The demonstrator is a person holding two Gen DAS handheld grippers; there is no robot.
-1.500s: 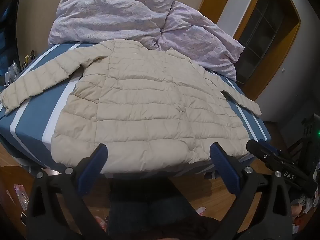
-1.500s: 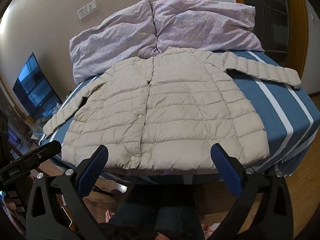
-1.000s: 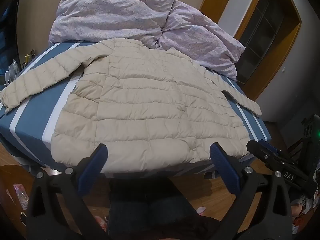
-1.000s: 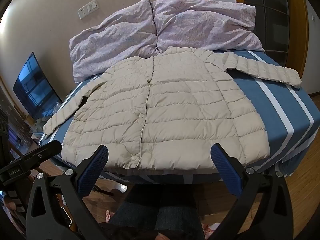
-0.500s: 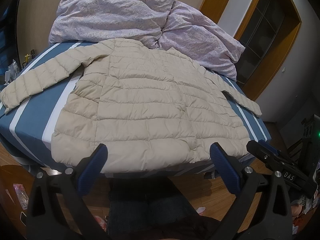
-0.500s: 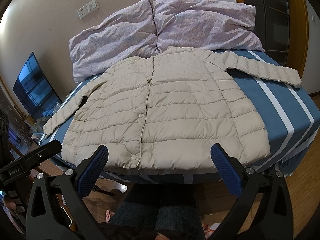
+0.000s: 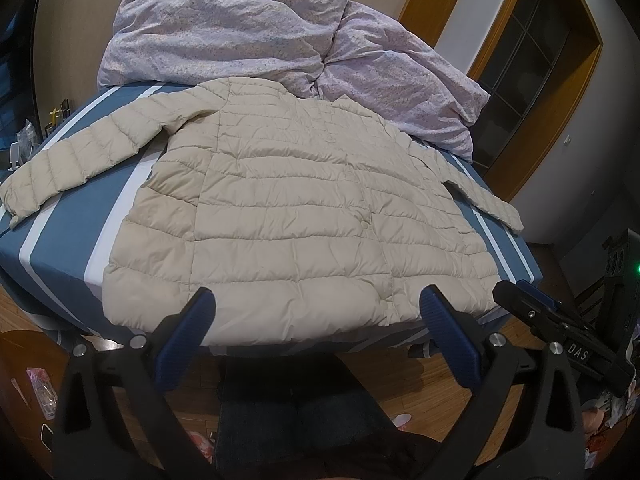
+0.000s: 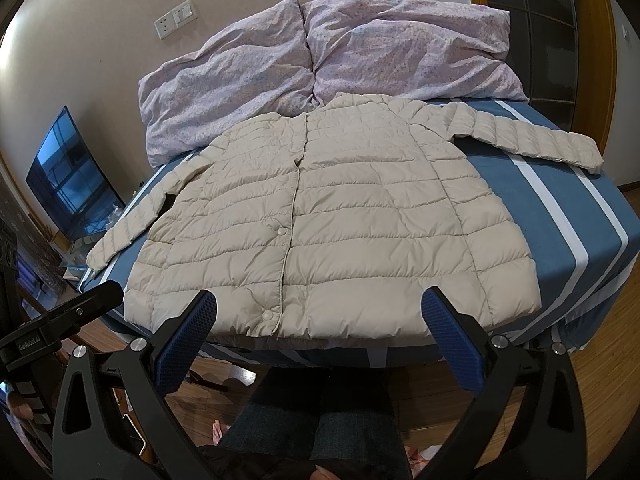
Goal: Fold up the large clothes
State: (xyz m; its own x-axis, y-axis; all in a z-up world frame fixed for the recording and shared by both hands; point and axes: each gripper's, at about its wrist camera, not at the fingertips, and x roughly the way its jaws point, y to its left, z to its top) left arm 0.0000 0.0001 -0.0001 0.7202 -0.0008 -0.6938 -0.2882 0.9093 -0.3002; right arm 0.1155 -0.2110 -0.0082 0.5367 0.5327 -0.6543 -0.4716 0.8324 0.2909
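Observation:
A cream quilted puffer jacket [image 7: 288, 216] [image 8: 328, 220] lies flat and buttoned on the bed, front side up, hem toward me, both sleeves spread outward. My left gripper [image 7: 316, 320] hovers just short of the hem, open, with nothing between its blue pads. Held at the same height in front of the hem, my right gripper [image 8: 320, 320] is also open and empty. The right gripper's body [image 7: 560, 332] shows at the right edge of the left wrist view, and the left gripper's body [image 8: 60, 320] at the left edge of the right wrist view.
The bed has a blue sheet with white stripes [image 7: 60, 248] [image 8: 580, 216]. Two lilac pillows [image 7: 240, 32] [image 8: 320, 64] lie at its head. A dark screen [image 8: 68, 176] stands left of the bed. The person's legs [image 8: 320, 420] and wooden floor are below.

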